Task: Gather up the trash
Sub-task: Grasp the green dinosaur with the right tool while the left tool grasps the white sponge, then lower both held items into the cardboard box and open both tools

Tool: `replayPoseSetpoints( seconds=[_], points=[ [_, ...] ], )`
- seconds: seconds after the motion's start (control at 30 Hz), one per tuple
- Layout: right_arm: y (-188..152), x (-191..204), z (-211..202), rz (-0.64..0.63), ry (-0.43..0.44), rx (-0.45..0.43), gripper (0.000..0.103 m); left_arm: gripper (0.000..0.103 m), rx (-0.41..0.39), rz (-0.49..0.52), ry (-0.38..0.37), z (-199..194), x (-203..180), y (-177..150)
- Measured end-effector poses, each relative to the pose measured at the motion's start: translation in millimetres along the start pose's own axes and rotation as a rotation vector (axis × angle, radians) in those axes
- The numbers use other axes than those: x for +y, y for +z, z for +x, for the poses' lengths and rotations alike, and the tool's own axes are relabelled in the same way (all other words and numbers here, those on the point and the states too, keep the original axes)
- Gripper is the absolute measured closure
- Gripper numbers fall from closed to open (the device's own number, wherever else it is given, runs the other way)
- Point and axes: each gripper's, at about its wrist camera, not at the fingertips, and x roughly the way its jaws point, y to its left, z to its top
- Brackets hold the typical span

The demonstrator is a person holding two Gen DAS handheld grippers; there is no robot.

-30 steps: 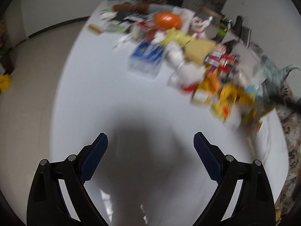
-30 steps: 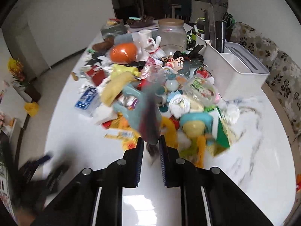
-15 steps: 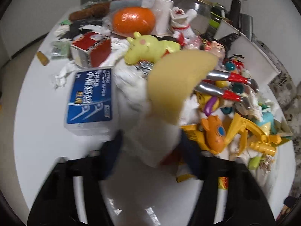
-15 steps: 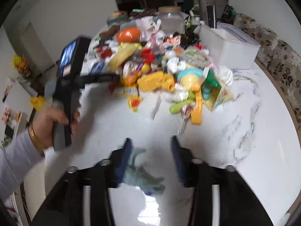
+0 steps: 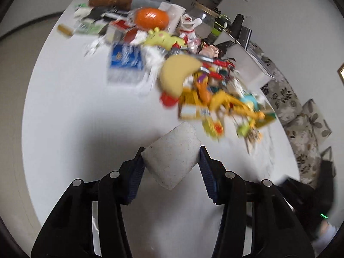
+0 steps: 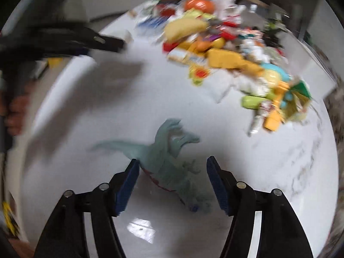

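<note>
The left gripper is clamped on a crumpled white paper napkin, both blue pads pressing its sides, and holds it above the bare near part of the white table; its jaws have just been closing onto that napkin. Beyond it a heap of clutter covers the far half of the table: a blue packet, an orange ball, a yellow plush toy, a tan banana-shaped cushion and many small bright toys, all blurred. The right gripper stands with its jaws apart over a grey-green toy dinosaur, which lies on the table between the pads; the left pad is close to or touching its body, the right pad is clear of it. Those jaws have just been opening. In the right wrist view the left gripper's black body reaches in from the left edge, with a hand around its grip.
</note>
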Motion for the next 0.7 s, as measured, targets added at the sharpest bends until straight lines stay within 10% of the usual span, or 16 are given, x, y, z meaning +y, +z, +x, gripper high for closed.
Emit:
replayPoseSetpoints(
  seconds=[0.4,0.7],
  points=[
    [-33.0,-14.2,-40.7,0.139,0.114,-0.062,0.054,0.054,-0.025,-0.014,0.088,-80.4,-12.6,-107.4],
    [-163.5,-28.0,-133.7,0.133,0.254,-0.116,0.054,0.054,-0.025,-0.002,0.035,-114.3,-126.7,-224.7]
  ],
)
